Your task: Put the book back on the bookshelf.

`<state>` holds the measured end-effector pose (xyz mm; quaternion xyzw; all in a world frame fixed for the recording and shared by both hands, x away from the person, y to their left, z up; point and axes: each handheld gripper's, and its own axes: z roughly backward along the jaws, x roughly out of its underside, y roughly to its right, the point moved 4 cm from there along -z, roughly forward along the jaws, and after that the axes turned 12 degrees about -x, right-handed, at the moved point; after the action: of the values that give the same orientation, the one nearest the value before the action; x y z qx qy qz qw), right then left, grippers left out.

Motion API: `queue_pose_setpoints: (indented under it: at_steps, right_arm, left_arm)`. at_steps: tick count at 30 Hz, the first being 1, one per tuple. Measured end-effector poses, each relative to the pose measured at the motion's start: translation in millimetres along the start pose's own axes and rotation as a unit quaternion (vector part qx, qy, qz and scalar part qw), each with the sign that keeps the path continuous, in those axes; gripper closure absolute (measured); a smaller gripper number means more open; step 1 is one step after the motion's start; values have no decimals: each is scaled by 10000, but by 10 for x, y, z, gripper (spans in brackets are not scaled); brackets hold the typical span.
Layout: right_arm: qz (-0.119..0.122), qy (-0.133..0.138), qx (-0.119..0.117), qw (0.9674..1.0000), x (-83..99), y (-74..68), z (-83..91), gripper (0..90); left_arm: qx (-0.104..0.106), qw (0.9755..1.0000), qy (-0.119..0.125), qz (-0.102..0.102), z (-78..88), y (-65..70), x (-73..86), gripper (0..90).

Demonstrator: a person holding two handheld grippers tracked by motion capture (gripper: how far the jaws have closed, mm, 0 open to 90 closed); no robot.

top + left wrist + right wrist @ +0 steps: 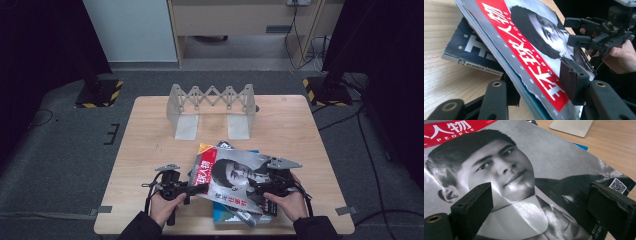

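A magazine with a red title band and a black-and-white portrait cover lies tilted on a small stack near the table's front edge. My left gripper grips its left, red-banded edge. In the left gripper view one pad presses on the cover while the other jaw sits under the magazine, whose edge is raised off the stack. My right gripper hovers over the cover's right part, open; in the right gripper view its pads stand wide apart above the portrait. The right gripper also appears in the left gripper view.
A dark science-fiction magazine and a blue-covered one lie under the top magazine. A white folding rack stands at the back of the wooden table. Black stands with striped bases flank the table.
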<state>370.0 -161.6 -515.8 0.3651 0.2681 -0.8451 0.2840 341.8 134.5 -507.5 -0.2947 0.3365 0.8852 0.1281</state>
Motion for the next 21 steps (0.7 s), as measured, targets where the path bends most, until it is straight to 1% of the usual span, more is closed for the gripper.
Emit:
queue_pose_setpoints:
  at_steps: [1,2,4,6,8,11,14,15,16,17,18,19,20,21]
  right_arm:
    - [-4,5,-1,10000,-1,1,0,72]
    - [0,9,3,10000,-2,4,1,72]
    - [-18,25,-9,10000,-5,8,4,72]
    - [-95,44,-48,9999,-11,9,13,77]
    - [-167,144,-53,9997,-32,30,38,86]
    - [-184,224,-3,9996,-50,52,68,86]
    - [-217,340,72,9992,-72,114,130,85]
    - [-264,409,142,9987,-81,168,180,86]
    - [-264,409,142,9987,-81,168,180,86]
    - [-283,431,179,9985,-82,198,206,85]
    - [-318,481,274,9980,-81,266,258,85]
    - [-318,481,274,9980,-81,266,258,85]
    - [-350,499,330,9976,-79,299,285,86]
    - [-380,533,422,9970,-73,363,339,86]
  left_arm:
    - [-7,10000,-16,27,-3,-1,-4,570]
    - [-1,10000,-44,70,-2,-5,-9,570]
    - [32,9998,-62,185,6,-15,-23,607]
    - [66,9996,-84,280,17,-15,-40,644]
    - [91,9994,-83,318,32,-9,-56,680]
    - [126,9992,-45,379,61,11,-87,701]
    - [178,9989,43,430,113,35,-142,745]
    - [179,9989,56,438,125,39,-158,761]
    - [169,9988,83,456,140,44,-180,761]
    - [164,9987,106,480,155,47,-202,767]
    - [164,9985,133,501,171,49,-225,789]
    - [176,9983,167,529,187,52,-250,789]
    - [185,9980,199,563,202,55,-277,797]
    - [211,9979,220,577,213,63,-302,808]
